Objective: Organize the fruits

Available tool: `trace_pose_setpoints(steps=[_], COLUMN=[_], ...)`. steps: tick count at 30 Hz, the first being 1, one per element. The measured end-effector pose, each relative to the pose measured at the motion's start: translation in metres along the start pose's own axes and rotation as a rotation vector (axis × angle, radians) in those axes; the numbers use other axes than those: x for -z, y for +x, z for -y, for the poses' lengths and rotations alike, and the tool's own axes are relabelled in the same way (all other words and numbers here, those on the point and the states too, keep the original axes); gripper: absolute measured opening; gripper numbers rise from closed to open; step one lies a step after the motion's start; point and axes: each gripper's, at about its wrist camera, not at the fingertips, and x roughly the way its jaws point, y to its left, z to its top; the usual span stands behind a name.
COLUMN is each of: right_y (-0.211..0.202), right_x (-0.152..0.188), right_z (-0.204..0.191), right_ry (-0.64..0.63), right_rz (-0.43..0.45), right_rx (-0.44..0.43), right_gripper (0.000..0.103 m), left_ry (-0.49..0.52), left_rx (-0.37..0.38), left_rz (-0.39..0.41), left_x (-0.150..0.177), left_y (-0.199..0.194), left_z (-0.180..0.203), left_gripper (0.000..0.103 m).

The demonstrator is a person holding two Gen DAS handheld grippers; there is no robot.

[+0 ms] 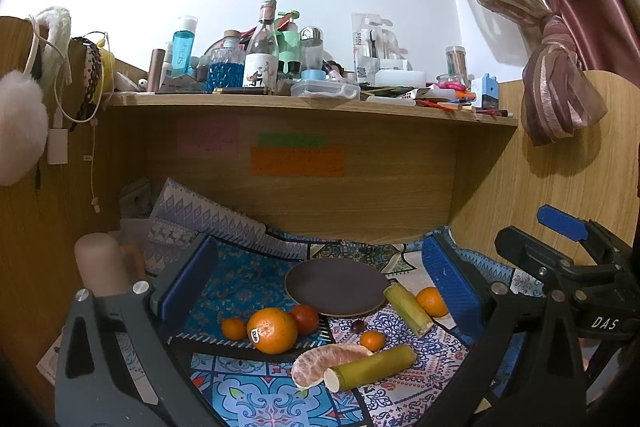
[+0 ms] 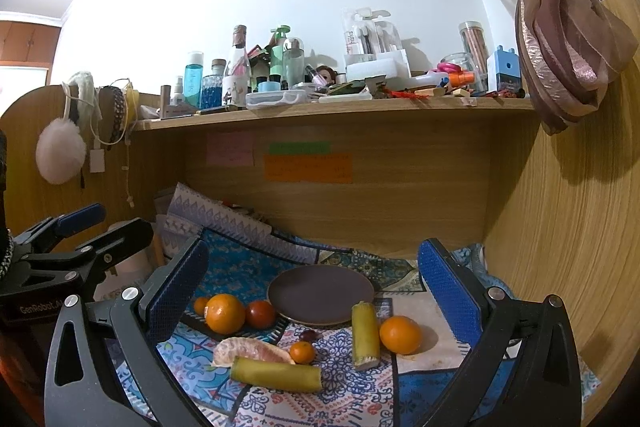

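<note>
We find both tools raised above the patterned cloth (image 2: 344,379), neither touching any fruit: the left gripper (image 1: 320,279) has its blue pads spread wide with nothing between them, and the right gripper (image 2: 316,287) stands likewise spread and empty. The brown plate (image 2: 320,293) lies bare at the back of the cloth. Just left of it we note a large orange (image 2: 225,313), a small mandarin (image 2: 200,305) touching its far side, and a dark red fruit (image 2: 260,313) against the plate's rim. Nearer the cameras lie a peeled pomelo segment (image 2: 250,351), touching a sugarcane piece (image 2: 276,374) laid crosswise, with a small tangerine (image 2: 302,352) beside them. A second cane piece (image 2: 365,335) lies lengthwise right of the plate, with another orange (image 2: 400,334) just beside it. A small dark grape (image 2: 307,335) sits between plate and tangerine. A folded patterned mat (image 2: 224,223) leans at the back left; the shelf (image 2: 320,107) overhead carries crowded bottles and boxes.
</note>
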Motion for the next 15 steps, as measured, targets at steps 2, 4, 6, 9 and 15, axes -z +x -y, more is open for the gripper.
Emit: trace_pose_setpoints(steps=[2,4,6,9,15], right_y=[-0.0010,-0.0012,-0.0021,-0.0030,-0.0037], right_x=[-0.0002,-0.0012,-0.0010,-0.0014,-0.0023], right_z=[-0.0007,-0.0010,-0.0018,-0.0022,-0.0027], right_ry=[-0.001,0.000,0.000,0.000,0.002], right_rz=[0.002,0.003,0.004,0.006,0.008], right_rx=[0.001,-0.001,-0.002,-0.001,-0.001], right_gripper=[0.103,0.103,0.103,0.103,0.103], left_ry=[-0.001,-0.003,-0.003,-0.003,-0.004], left_rx=[0.002,0.000,0.000,-0.002,-0.005], left_rz=[0.000,0.000,0.001,0.003,0.006], left_x=[0.0000,-0.0004,-0.0009,-0.0013,-0.0019], left_y=[0.0001,-0.0002,-0.0005,-0.0019,-0.0028], left_z=[-0.0004,0.0001,0.0004,0.0014,0.0011], left_gripper=[0.103,0.103,0.103,0.103,0.103])
